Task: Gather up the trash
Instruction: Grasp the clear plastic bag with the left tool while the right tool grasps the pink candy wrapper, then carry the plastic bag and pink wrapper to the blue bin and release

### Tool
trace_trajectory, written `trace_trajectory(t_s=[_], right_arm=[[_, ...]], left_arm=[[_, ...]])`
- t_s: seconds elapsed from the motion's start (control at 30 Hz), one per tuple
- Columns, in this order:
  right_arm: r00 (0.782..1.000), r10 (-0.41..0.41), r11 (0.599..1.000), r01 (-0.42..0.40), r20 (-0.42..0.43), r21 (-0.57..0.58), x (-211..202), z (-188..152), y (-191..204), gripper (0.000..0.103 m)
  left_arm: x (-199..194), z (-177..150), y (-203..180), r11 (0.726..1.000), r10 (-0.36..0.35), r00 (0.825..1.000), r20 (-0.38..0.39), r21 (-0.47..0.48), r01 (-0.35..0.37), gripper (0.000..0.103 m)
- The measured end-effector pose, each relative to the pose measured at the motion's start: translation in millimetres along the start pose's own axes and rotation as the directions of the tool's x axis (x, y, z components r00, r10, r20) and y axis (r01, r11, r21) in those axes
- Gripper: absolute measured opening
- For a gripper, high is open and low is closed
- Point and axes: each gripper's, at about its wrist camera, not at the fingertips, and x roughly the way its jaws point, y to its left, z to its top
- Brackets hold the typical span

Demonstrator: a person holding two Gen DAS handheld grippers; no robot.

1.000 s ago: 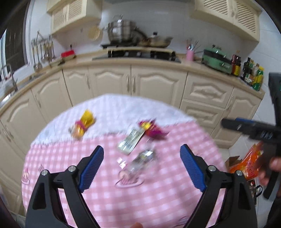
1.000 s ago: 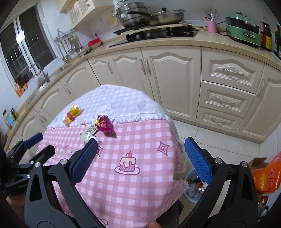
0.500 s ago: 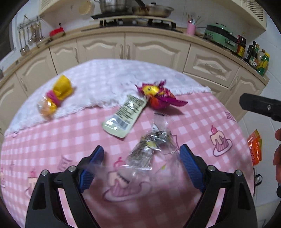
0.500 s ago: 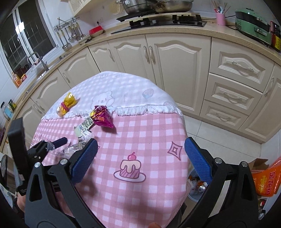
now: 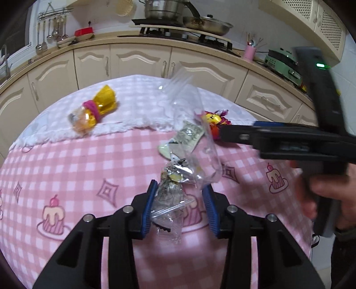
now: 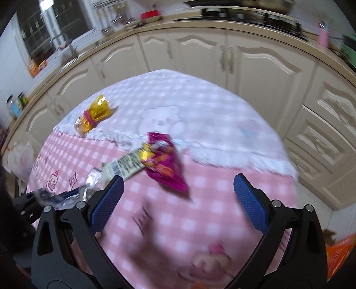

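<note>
A clear plastic bag (image 5: 178, 177) with silvery scraps inside lies on the pink checked tablecloth (image 5: 77, 169), its top end standing up. My left gripper (image 5: 179, 206) is closing around the bag's lower end; the left pad touches it and a gap shows at the right pad. A green-white wrapper (image 5: 187, 137) and a magenta wrapper (image 6: 164, 164) lie just beyond. A yellow candy wrapper (image 5: 95, 111) sits on the white cloth at the far left. My right gripper (image 6: 178, 200) hangs open just short of the magenta wrapper, with nothing between its fingers.
The small table's edge drops off on the right to a tiled floor, where an orange bag (image 6: 338, 255) lies. Cream cabinets (image 5: 138, 64) and a counter with a stove and pots (image 5: 169, 11) curve behind the table. A hand (image 5: 329, 200) holds the right gripper's handle.
My left gripper sank onto the clear bag and its jaws narrowed around it; the bag's top now stands up. The right gripper swung left and down over the table towards the magenta wrapper.
</note>
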Motion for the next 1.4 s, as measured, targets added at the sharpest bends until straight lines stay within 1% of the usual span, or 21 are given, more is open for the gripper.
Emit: trace_trajectory(t_s=[0.03, 0.07, 0.1, 0.13, 0.17, 0.27, 0.47, 0.63, 0.7, 0.8, 0.87, 0.9, 1.0, 1.03, 1.1, 1.13, 1.23, 1.3, 1.33, 1.4], right_arm=[[1.000, 0.002, 1.000, -0.003, -0.008, -0.013, 5.0, 1.5, 2.9, 0.092], [1.000, 0.001, 1.000, -0.002, -0.018, -0.023, 9.8, 3.2, 4.8, 0.075], [1.000, 0.001, 1.000, -0.002, -0.030, -0.028, 14.0, 4.2, 6.0, 0.049], [0.999, 0.005, 1.000, -0.006, -0.045, -0.028, 17.4, 4.1, 6.6, 0.035], [0.999, 0.008, 1.000, -0.009, -0.038, -0.027, 15.6, 2.9, 6.8, 0.032], [0.999, 0.051, 0.999, -0.051, 0.002, -0.012, -0.3, -4.8, 6.7, 0.031], [0.996, 0.063, 0.998, -0.064, 0.062, 0.019, -40.6, -23.0, -0.2, 0.031], [0.990, 0.100, 0.994, -0.104, 0.096, 0.033, -72.5, -37.4, -8.1, 0.031], [0.986, 0.119, 0.991, -0.125, 0.115, 0.039, -86.0, -43.7, -13.2, 0.031], [0.979, 0.124, 0.987, -0.139, 0.162, 0.085, -114.5, -56.0, -35.0, 0.031], [0.976, 0.111, 0.984, -0.135, 0.188, 0.120, -130.9, -64.5, -53.2, 0.031], [0.975, 0.086, 0.982, -0.118, 0.204, 0.149, -142.5, -72.0, -68.1, 0.031], [0.975, 0.010, 0.972, -0.061, 0.221, 0.226, -164.1, -92.5, -105.7, 0.031], [0.975, -0.035, 0.961, -0.027, 0.219, 0.274, -172.8, -104.5, -127.2, 0.031], [0.974, -0.085, 0.941, 0.010, 0.208, 0.339, -180.9, -120.7, -154.1, 0.031], [0.974, -0.116, 0.923, 0.033, 0.195, 0.383, -184.8, -133.4, -171.9, 0.031], [0.974, -0.179, 0.874, 0.091, 0.142, 0.477, -188.2, -167.7, -213.6, 0.031], [0.974, -0.197, 0.847, 0.113, 0.109, 0.519, -184.9, -185.0, -230.2, 0.031], [0.975, -0.204, 0.825, 0.124, 0.085, 0.551, -181.0, -197.2, -242.5, 0.031], [0.978, -0.198, 0.794, 0.126, 0.057, 0.595, -174.7, -213.7, -259.0, 0.031]], left_arm=[[-2.0, -0.5, 0.8, 1.000, 0.003, 1.000, 0.003, -0.004, -0.003, 0.040], [-4.7, -1.7, 2.1, 1.000, 0.005, 1.000, 0.008, -0.007, -0.005, 0.040], [-7.1, -2.7, 2.9, 1.000, 0.007, 1.000, 0.011, -0.010, -0.007, 0.040], [-8.7, -3.5, 3.3, 1.000, 0.008, 1.000, 0.013, -0.013, -0.008, 0.040], [-11.3, -4.5, 3.9, 1.000, 0.010, 1.000, 0.018, -0.017, -0.009, 0.040], [-18.1, -5.5, 4.6, 1.000, 0.012, 0.999, 0.033, -0.020, -0.012, 0.040], [-33.0, -8.3, 1.0, 1.000, 0.009, 0.998, 0.067, -0.020, -0.007, 0.040], [-44.5, -6.6, -9.8, 1.000, -0.007, 0.996, 0.094, -0.016, 0.009, 0.040], [-50.7, -4.3, -16.9, 1.000, -0.024, 0.994, 0.108, -0.013, 0.025, 0.040], [-56.3, 2.1, -33.5, 0.998, -0.060, 0.991, 0.123, 0.002, 0.060, 0.040], [-57.7, 6.8, -52.9, 0.995, -0.097, 0.987, 0.125, 0.028, 0.094, 0.040], [-57.3, 9.0, -63.1, 0.993, -0.116, 0.986, 0.122, 0.042, 0.112, 0.040], [-50.9, 13.7, -102.3, 0.977, -0.201, 0.975, 0.095, 0.096, 0.192, 0.040], [-46.3, 15.4, -120.5, 0.967, -0.233, 0.969, 0.079, 0.121, 0.223, 0.040], [-39.2, 16.2, -146.5, 0.951, -0.283, 0.958, 0.052, 0.146, 0.273, 0.040], [-31.6, 16.7, -165.9, 0.939, -0.310, 0.950, 0.030, 0.165, 0.302, 0.040], [-10.1, 14.2, -205.6, 0.919, -0.344, 0.939, -0.033, 0.195, 0.343, 0.040], [13.2, 12.0, -234.6, 0.906, -0.362, 0.926, -0.104, 0.196, 0.376, 0.040], [25.4, 10.1, -247.5, 0.901, -0.368, 0.919, -0.140, 0.193, 0.390, 0.040], [50.1, 5.1, -267.6, 0.894, -0.372, 0.905, -0.205, 0.184, 0.409, 0.040]])
